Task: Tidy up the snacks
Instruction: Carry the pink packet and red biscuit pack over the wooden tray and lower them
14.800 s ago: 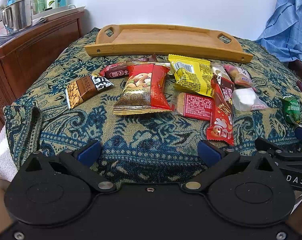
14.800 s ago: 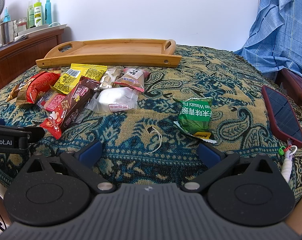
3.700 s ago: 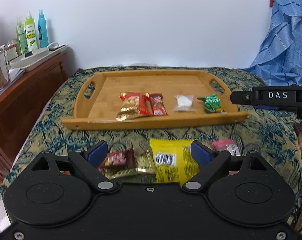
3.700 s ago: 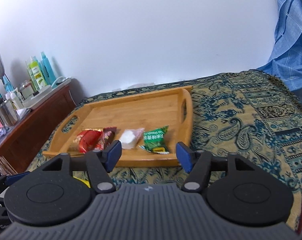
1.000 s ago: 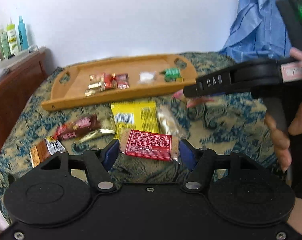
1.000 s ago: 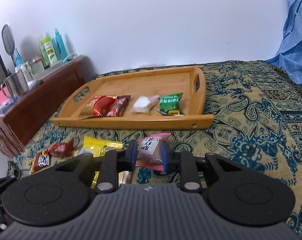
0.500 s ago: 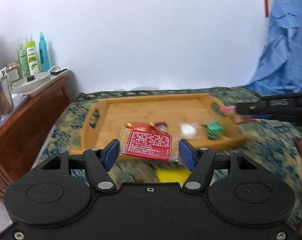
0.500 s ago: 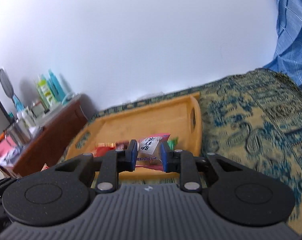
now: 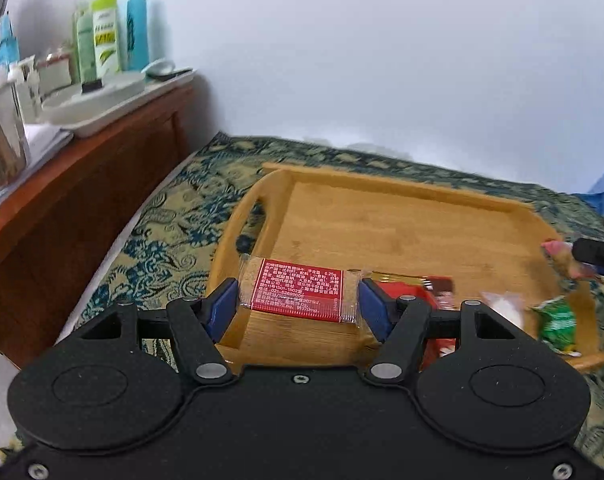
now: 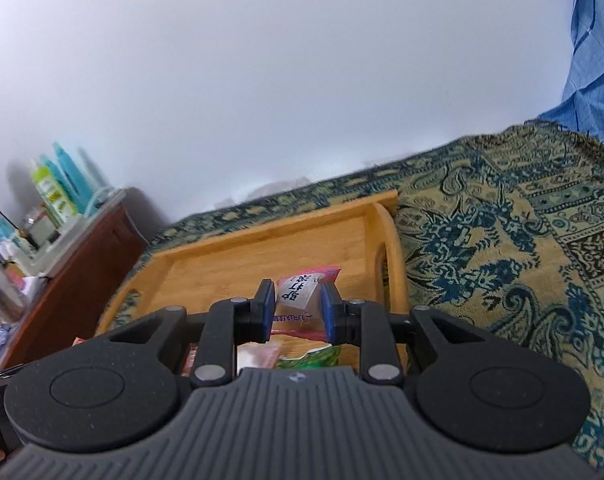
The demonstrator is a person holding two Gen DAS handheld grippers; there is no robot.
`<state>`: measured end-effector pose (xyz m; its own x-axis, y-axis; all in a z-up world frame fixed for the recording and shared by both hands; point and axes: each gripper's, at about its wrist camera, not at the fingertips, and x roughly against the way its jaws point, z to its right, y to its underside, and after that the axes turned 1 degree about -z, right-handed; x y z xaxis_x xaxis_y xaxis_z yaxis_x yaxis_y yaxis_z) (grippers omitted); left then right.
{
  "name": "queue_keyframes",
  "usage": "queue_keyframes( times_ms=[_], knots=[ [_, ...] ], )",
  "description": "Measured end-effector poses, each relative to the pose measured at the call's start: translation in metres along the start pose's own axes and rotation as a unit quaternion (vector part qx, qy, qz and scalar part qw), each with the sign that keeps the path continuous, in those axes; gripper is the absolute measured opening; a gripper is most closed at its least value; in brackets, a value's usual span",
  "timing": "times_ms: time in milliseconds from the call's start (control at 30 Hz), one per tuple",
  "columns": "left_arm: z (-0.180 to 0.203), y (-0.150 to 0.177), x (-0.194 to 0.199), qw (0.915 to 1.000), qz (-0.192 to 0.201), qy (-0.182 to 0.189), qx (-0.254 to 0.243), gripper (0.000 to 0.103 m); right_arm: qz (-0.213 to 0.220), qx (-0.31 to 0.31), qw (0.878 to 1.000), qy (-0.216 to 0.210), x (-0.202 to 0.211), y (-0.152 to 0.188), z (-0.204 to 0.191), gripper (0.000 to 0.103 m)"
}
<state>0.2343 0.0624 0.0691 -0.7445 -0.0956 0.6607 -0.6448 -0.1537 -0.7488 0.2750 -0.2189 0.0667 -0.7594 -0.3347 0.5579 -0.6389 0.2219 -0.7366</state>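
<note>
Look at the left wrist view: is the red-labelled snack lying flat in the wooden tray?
No, the red-labelled snack is clamped in the left gripper above the wooden tray.

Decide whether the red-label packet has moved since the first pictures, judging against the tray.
Yes. The red-label packet, earlier on the cloth before the tray, is now raised over the tray's near-left corner in the left gripper.

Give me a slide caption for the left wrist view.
Left gripper carries a red-labelled snack bar over the wooden tray.
</note>
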Motion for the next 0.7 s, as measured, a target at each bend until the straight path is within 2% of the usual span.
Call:
queue_keyframes(
  times_ms=[333, 700],
  knots=[
    [0.012, 0.007, -0.026, 0.9997, -0.016, -0.006, -0.018, 0.063, -0.034, 0.023, 0.999, 0.016, -0.036, 0.003, -0.002, 0.028],
    [0.019, 0.012, -0.036, 0.9994, -0.026, -0.006, -0.022, 0.063, -0.048, 0.029, 0.998, 0.017, -0.047, 0.004, -0.001, 0.028]
  ],
)
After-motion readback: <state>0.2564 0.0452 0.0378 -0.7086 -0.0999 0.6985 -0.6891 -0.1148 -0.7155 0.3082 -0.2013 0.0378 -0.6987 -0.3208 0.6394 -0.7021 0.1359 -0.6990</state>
